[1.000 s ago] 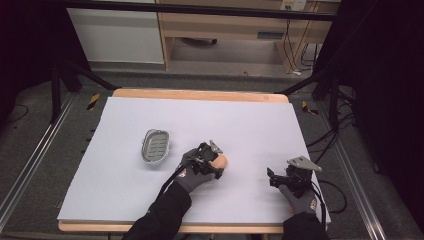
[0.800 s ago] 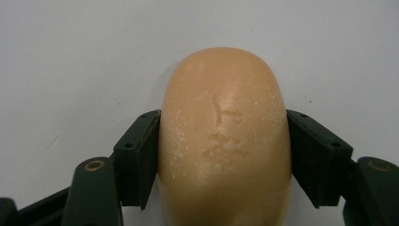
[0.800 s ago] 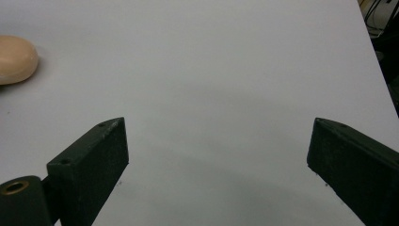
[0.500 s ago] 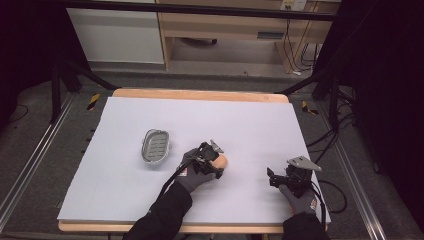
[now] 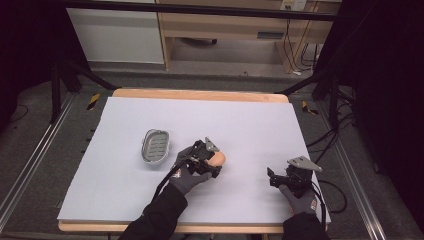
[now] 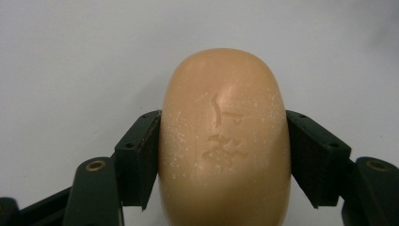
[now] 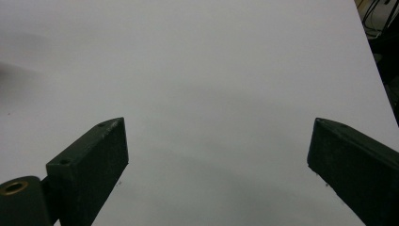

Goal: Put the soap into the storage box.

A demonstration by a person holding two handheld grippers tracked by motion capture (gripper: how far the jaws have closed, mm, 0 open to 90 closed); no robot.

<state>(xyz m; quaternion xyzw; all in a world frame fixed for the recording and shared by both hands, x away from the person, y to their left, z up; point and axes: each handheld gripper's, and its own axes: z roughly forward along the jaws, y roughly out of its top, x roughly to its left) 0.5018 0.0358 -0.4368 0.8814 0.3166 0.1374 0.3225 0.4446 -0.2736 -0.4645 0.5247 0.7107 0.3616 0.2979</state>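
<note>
A tan oval bar of soap lies near the middle of the white table surface. My left gripper is shut on it, one black jaw pressed against each long side. An embossed mark shows on the soap's top face. A grey metal soap dish with a slotted bottom sits just left of the soap, apart from it. My right gripper rests low over bare table at the front right, jaws wide open with nothing between them.
The white sheet covers a wooden tabletop whose edge shows at the far side. Cables trail off the table's right side. A wooden cabinet stands beyond the table.
</note>
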